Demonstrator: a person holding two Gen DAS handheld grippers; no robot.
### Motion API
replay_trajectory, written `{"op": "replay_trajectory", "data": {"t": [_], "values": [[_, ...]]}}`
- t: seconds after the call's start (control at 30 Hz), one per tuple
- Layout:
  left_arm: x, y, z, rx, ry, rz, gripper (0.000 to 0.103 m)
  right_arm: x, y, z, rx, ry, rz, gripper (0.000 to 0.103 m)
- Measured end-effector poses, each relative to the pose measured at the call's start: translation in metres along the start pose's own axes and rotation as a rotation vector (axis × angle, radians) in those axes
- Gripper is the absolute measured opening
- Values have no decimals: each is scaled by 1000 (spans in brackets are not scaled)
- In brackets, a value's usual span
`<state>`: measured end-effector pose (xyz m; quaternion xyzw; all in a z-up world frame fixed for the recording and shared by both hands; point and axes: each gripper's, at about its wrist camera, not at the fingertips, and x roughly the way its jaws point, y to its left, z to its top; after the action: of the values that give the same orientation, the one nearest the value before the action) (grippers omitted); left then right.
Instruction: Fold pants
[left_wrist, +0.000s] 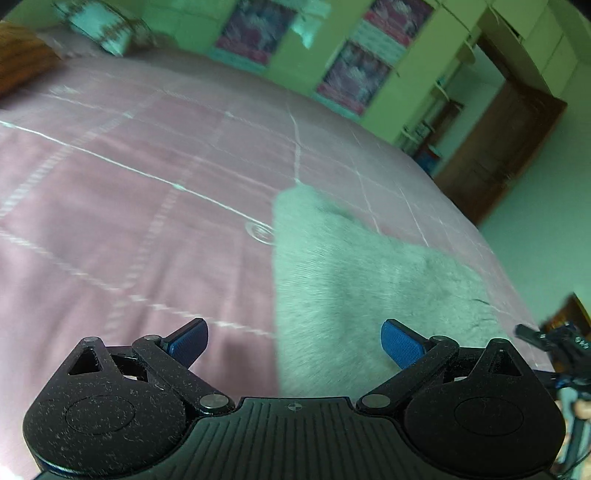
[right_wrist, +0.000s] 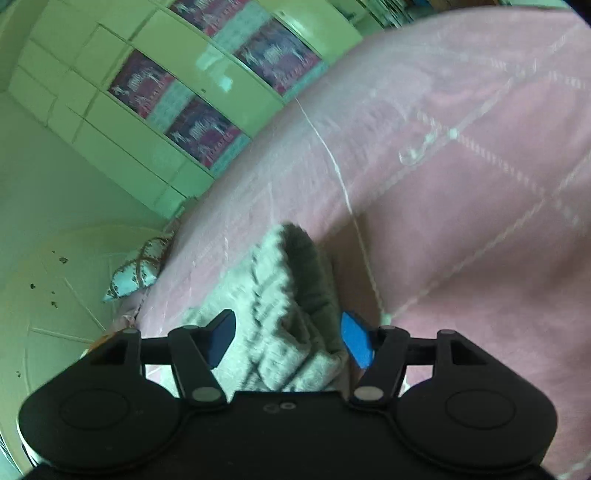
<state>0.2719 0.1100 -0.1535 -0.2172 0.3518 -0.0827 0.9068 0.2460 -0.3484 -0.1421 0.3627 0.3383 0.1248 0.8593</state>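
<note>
Light grey fleecy pants lie flat on the pink bedspread, folded into a broad strip running away from me. My left gripper is open and empty, hovering over the strip's near left edge. In the right wrist view the pants show bunched, with a raised fold. My right gripper is open with the bunched cloth between its blue fingers; the fingers are apart from the cloth. The right gripper also shows at the right edge of the left wrist view.
The bed's right edge drops to the floor. A green wardrobe with patterned panels stands beyond the bed. A patterned pillow lies at the bed's far left; another pillow lies beside the bed. A brown door is at right.
</note>
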Motion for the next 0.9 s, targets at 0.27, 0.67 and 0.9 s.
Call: {"op": "replay_trajectory", "data": {"t": [0.27, 0.67, 0.9], "values": [[63, 19, 16, -208, 86, -149, 99, 21, -24, -5, 94, 54, 59, 58], [112, 41, 33, -398, 154, -295, 97, 42, -31, 8, 131, 116, 166, 61], [149, 17, 44, -313, 236, -227, 42, 62, -17, 14, 75, 176, 125, 62]]}}
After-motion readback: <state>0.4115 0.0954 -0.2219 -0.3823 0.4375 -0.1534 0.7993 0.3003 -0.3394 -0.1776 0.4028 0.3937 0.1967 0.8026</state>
